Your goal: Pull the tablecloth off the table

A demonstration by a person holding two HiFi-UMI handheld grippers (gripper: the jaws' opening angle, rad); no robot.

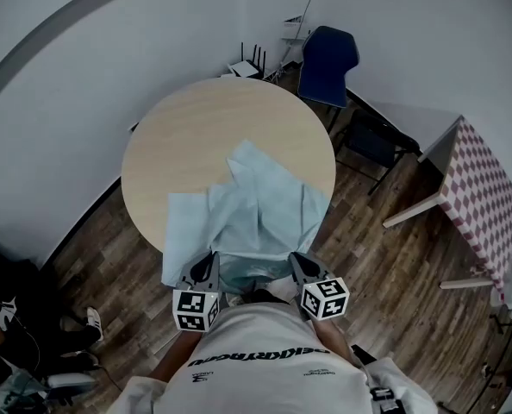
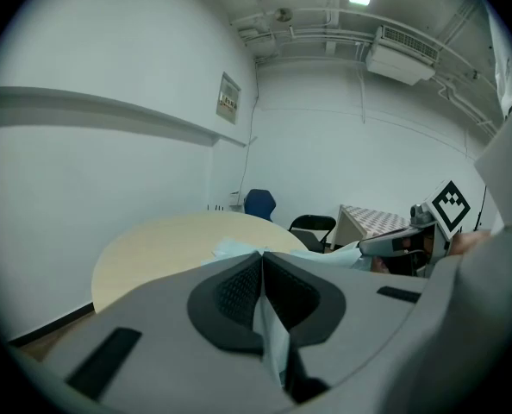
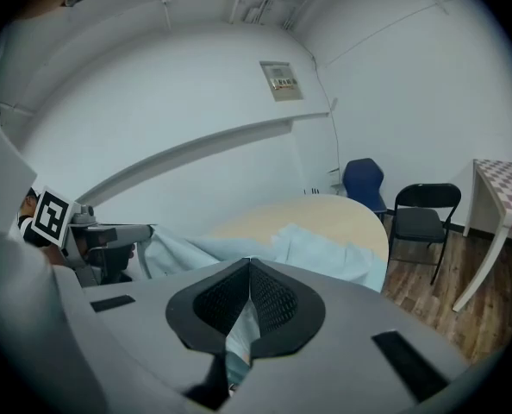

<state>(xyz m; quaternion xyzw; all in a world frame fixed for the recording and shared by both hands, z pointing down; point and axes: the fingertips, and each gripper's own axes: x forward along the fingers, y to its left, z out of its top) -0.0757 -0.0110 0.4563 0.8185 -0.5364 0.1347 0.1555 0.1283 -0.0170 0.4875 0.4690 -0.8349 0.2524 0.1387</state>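
Observation:
A pale blue tablecloth (image 1: 260, 210) lies crumpled over the near half of the round wooden table (image 1: 200, 128), its near edge drawn off toward me. My left gripper (image 1: 211, 261) is shut on the cloth's near left edge, and the fabric (image 2: 271, 335) shows pinched between its pads. On the near right edge my right gripper (image 1: 297, 260) is shut too, with the cloth (image 3: 239, 339) caught between its jaws. In the right gripper view the tablecloth (image 3: 325, 253) stretches back to the table (image 3: 325, 218). Both grippers are held close to my chest, off the table's near rim.
A blue chair (image 1: 327, 63) and a black folding chair (image 1: 372, 141) stand beyond the table. At the right is a table with a red checked cloth (image 1: 480, 197). A white wall curves along the left, and shoes (image 1: 92, 322) lie on the wooden floor.

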